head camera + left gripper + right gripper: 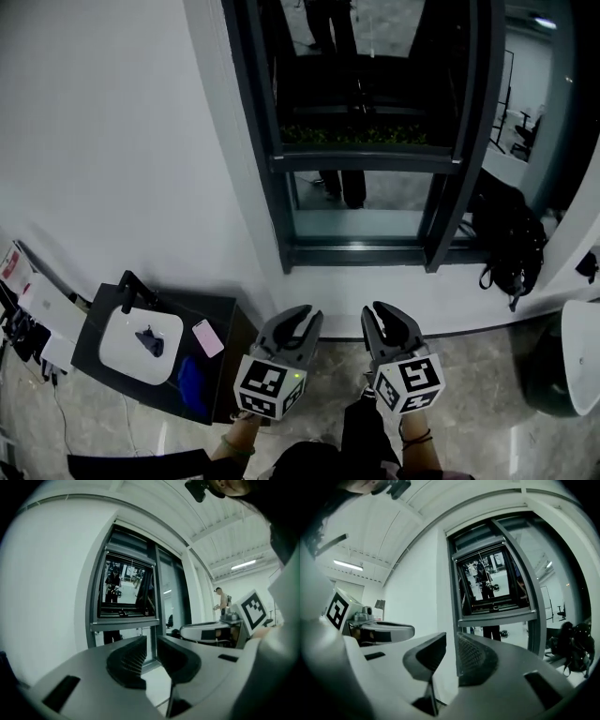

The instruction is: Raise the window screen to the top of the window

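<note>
The dark-framed window [262, 169] is set in the white wall ahead. The window screen's grey bottom bar [366, 161] lies across it about halfway down the visible opening, also seen in the left gripper view [124, 623] and the right gripper view [497, 617]. Below the bar is bare glass that reflects a person's legs. My left gripper [302, 317] and right gripper [380, 315] are held side by side low near my body, well short of the window. Both point at it. Each gripper [152, 641] [451, 639] has its jaws nearly together with nothing between them.
A black side table [220, 314] stands at the lower left against the wall, with a white tray [141, 342], a pink phone [208, 337] and a blue object [192, 380] on it. A black backpack [511, 244] rests right of the window. A white round object [581, 356] is at the far right.
</note>
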Available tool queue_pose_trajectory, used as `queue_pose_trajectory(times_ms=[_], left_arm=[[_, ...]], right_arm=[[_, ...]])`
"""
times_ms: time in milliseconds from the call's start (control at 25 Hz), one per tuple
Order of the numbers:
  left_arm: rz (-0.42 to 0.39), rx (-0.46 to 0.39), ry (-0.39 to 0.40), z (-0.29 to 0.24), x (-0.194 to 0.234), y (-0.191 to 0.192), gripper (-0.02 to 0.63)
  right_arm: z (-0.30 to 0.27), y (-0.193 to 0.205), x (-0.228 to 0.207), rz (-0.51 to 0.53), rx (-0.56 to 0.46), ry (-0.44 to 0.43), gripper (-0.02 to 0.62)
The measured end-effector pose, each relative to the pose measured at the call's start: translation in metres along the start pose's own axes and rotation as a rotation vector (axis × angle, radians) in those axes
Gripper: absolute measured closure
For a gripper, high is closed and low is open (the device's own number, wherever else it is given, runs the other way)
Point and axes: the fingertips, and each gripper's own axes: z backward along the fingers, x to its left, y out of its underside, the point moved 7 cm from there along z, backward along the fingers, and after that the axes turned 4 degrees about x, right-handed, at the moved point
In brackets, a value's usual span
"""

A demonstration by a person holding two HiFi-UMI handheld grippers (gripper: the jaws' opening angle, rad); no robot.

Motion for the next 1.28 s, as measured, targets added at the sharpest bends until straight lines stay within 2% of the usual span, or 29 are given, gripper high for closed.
queue_pose_trajectory(times_ms=[200, 440, 680, 1040, 1280], left_arm=[[0.096, -0.016, 0.008, 0.040, -0.027, 0.011, 0.540], [0.105, -0.004, -0.019, 0.063, -0.063, 0.020, 0.540], [0.184, 0.021, -0.040, 0.079, -0.112, 0.036, 0.540], [0.182, 0.047, -0.029, 0.094, -0.222, 0.051, 0.540], [0.206, 0.073, -0.055, 0.112, -0.259, 0.072, 0.540]], right_arm=[[0.042, 0.005, 0.031, -0.013, 0.014, 0.009, 0.523], [0.079, 0.011, 0.042, -0.016, 0.030, -0.011, 0.523], [0.129, 0.020, 0.038, -0.026, 0.064, -0.035, 0.524], [0.220, 0.050, 0.024, -0.036, 0.115, -0.050, 0.525], [0.258, 0.063, 0.021, -0.067, 0.119, -0.061, 0.525]])
